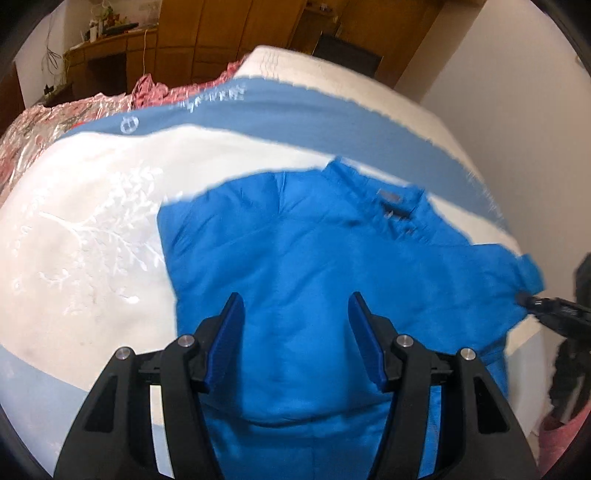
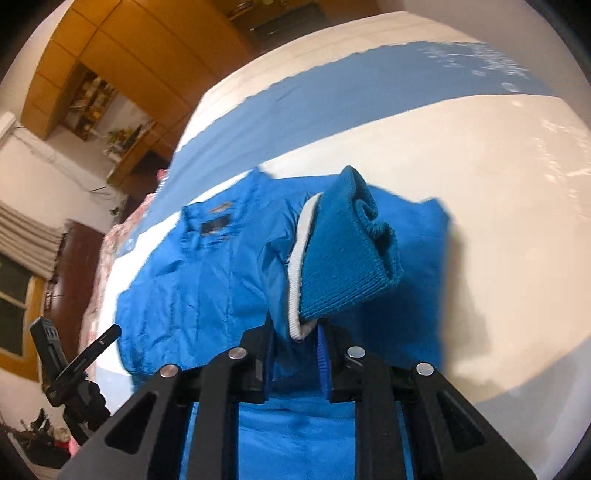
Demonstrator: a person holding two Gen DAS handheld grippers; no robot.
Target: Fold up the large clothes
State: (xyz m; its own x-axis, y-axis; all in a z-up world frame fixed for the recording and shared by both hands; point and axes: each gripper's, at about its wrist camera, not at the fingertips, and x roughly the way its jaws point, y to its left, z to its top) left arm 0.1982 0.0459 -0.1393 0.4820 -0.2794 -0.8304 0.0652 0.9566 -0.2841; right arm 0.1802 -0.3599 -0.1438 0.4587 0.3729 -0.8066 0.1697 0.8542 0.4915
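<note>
Right gripper [image 2: 295, 343]: jaws closed on the sleeve end of the blue jacket [image 2: 207, 280]; the pinch sits just behind the ribbed cuff [image 2: 347, 251], which stands up and forward of the fingertips toward 12 o'clock.
Left gripper [image 1: 295, 314]: jaws spread apart, nothing between them; it hangs over the lower body panel of the blue jacket [image 1: 314, 280], contact with the cloth cannot be told.
Garment position: spread on the bed cover [image 1: 74, 240], a white cover with a blue band, collar [image 1: 391, 203] at roughly 1 o'clock from the left gripper.
Long axis: hem to collar, running from 6 o'clock near the left gripper up toward 1 o'clock in the left wrist view.
Sleeve relation: in the right wrist view the held cuff is lifted over the jacket, with the body lying toward 10 o'clock of the tongs.
Nearer hand: the right gripper holds the sleeve; the left is nearer the hem and free.
Coming move, judged: the sleeve would be carried across the long axis, toward 10 o'clock, and laid on the body panel.
Beyond the garment: pink patterned bedding [image 1: 44, 125] at 10 o'clock and wooden cabinets [image 1: 229, 33] at 12 o'clock in the left view.
</note>
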